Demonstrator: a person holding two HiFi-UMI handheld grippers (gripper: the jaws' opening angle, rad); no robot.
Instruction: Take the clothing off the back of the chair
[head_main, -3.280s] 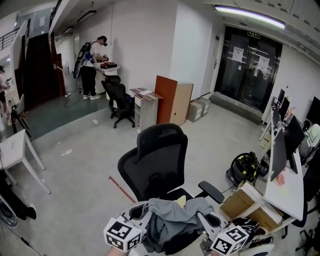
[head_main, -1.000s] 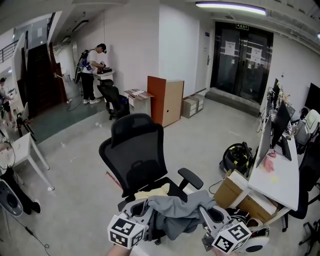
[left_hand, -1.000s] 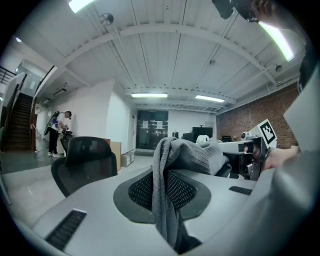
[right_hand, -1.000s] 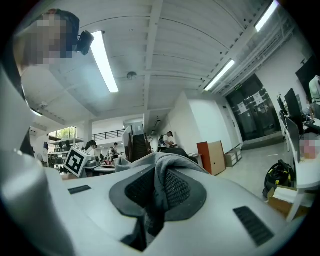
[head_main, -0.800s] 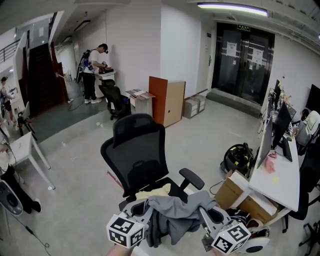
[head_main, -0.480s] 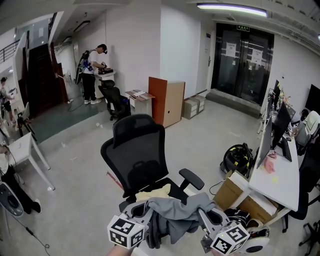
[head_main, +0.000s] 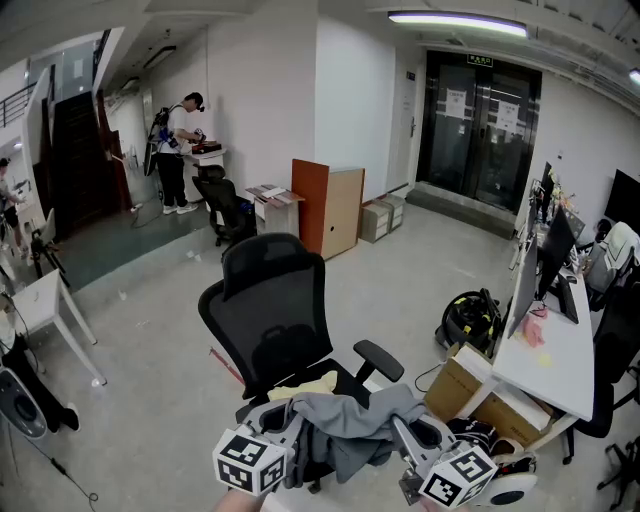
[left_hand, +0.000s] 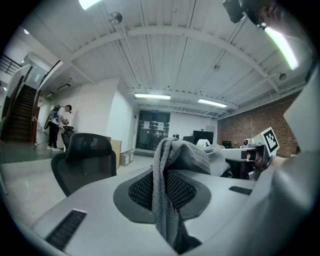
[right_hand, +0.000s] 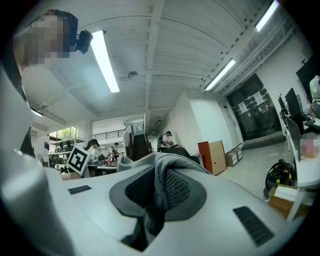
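A grey garment (head_main: 350, 425) hangs in the air between my two grippers, in front of the black office chair (head_main: 275, 320), off its backrest. My left gripper (head_main: 287, 432) is shut on the garment's left part; the cloth (left_hand: 167, 185) is pinched between its pads. My right gripper (head_main: 408, 435) is shut on the right part, with grey cloth (right_hand: 159, 192) bunched between its jaws. The chair's backrest is bare. A pale yellow thing (head_main: 305, 385) lies on the seat.
A cardboard box (head_main: 470, 395) and a black-and-yellow bag (head_main: 470, 318) sit on the floor at right, beside a long white desk (head_main: 560, 350) with monitors. An orange cabinet (head_main: 325, 205) stands behind the chair. A person (head_main: 170, 150) works far back left.
The view has shifted slightly; the chair sits a little left and lower in frame. Both grippers keep the garment in the same hold, low in front of the chair.
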